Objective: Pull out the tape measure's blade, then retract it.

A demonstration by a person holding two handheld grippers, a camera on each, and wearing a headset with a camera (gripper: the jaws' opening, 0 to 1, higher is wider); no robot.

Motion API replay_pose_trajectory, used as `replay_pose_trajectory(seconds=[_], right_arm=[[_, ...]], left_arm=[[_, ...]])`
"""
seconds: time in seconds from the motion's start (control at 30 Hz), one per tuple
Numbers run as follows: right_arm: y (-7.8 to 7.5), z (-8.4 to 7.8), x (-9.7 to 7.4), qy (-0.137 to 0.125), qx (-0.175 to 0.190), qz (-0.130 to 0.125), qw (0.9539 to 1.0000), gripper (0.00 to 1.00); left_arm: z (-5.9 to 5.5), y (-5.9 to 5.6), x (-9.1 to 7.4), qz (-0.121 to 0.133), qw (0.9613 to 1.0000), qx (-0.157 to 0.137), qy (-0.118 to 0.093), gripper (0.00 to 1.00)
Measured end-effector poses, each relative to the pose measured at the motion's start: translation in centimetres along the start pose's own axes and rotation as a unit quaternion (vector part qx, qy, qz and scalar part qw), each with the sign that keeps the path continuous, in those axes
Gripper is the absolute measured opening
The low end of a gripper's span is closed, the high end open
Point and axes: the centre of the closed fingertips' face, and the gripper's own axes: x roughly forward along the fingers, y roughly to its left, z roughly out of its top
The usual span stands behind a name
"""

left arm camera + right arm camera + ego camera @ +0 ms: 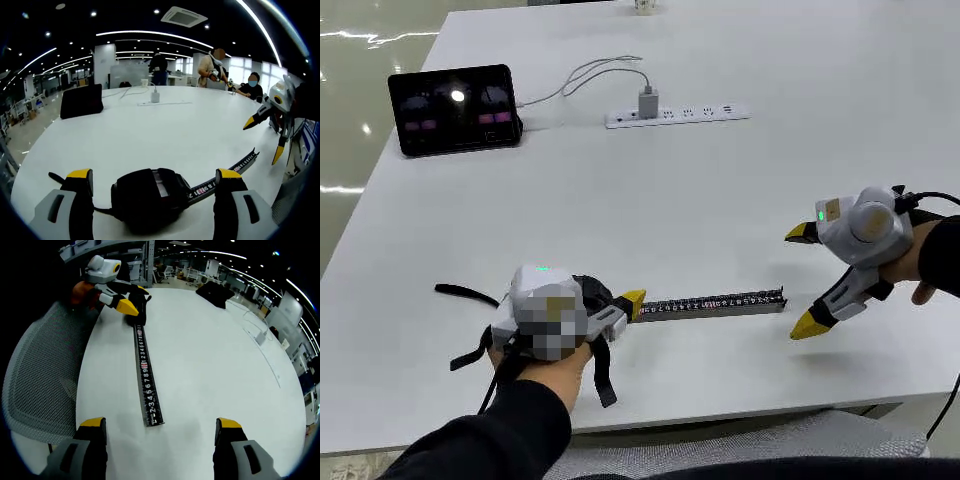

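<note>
Finishing pull-out: blade [146, 375] extended flat on counter [720, 200]. Left tongs [152, 172] wide around case [147, 200]; right tongs [160, 421] wide, clear of tip. Next, probably: steady case, retract.

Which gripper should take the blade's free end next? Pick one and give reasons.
Right. The right gripper hangs open just beyond the blade's free end, which points between its jaws in its own view. The left gripper sits at the other end, jaws either side of the tape measure case.
</note>
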Motion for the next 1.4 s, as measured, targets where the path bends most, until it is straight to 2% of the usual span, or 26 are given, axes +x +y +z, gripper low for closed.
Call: replay_pose_trajectory(seconds=[0.1, 0.23, 0.4, 0.47, 0.57, 0.67, 0.93, 1.03, 1.1, 1.17, 1.27, 1.33, 1.4], right_arm=[[0.1, -0.3, 0.4, 0.007, -0.011, 0.008, 0.9999, 0.83], [0.2, -0.5, 0.8, 0.015, -0.018, 0.016, 0.9996, 0.74], [0.4, -0.5, 1.3, 0.023, -0.028, 0.025, 0.9990, 0.61], [0.3, -0.8, 1.5, 0.033, -0.035, 0.025, 0.9985, 0.55], [0.3, -1.2, 1.5, 0.041, -0.040, 0.027, 0.9980, 0.45], [0.5, -1.2, 1.5, 0.041, -0.044, 0.034, 0.9976, 0.41], [0.8, -1.1, 1.7, 0.043, -0.049, 0.041, 0.9970, 0.21], [0.7, -1.1, 1.9, 0.046, -0.050, 0.041, 0.9969, 0.17], [1.0, -1.1, 1.9, 0.046, -0.043, 0.051, 0.9967, 0.13], [1.1, -1.1, 1.9, 0.048, -0.041, 0.051, 0.9967, 0.12], [1.0, -1.1, 2.0, 0.060, -0.041, 0.056, 0.9957, 0.11], [1.0, -1.4, 2.0, 0.071, -0.059, 0.061, 0.9939, 0.11], [1.0, -1.3, 2.0, 0.077, -0.060, 0.061, 0.9933, 0.11]], left_arm=[[0.0, 0.1, 0.0, 0.002, 0.9999, -0.001, -0.012, 0.99], [-0.4, 0.1, -0.1, 0.000, 0.9999, 0.002, -0.010, 0.99], [-0.9, 1.0, 0.1, 0.006, 0.9999, -0.002, -0.008, 0.99], [-0.9, 1.2, 0.1, 0.009, 0.9999, 0.001, -0.010, 0.99], [-0.9, 1.2, 0.2, 0.008, 0.9999, -0.001, -0.012, 0.99], [-0.9, 1.1, 0.2, 0.007, 0.9999, 0.002, -0.013, 0.99], [-0.9, 0.8, 0.2, 0.002, 0.9999, 0.002, -0.011, 0.99], [-1.1, 0.7, 0.2, 0.000, 1.0000, 0.002, -0.006, 0.99], [-1.0, 0.9, 0.2, 0.004, 1.0000, 0.003, -0.007, 0.99], [-1.1, 0.9, 0.2, 0.002, 0.9999, -0.009, -0.007, 0.97], [-1.1, 1.1, 0.2, 0.007, 0.9999, -0.008, -0.005, 0.94], [-1.2, 1.2, 0.3, 0.008, 0.9999, -0.011, -0.003, 0.92], [-1.3, 1.2, 0.3, 0.010, 0.9999, -0.013, 0.000, 0.90]])
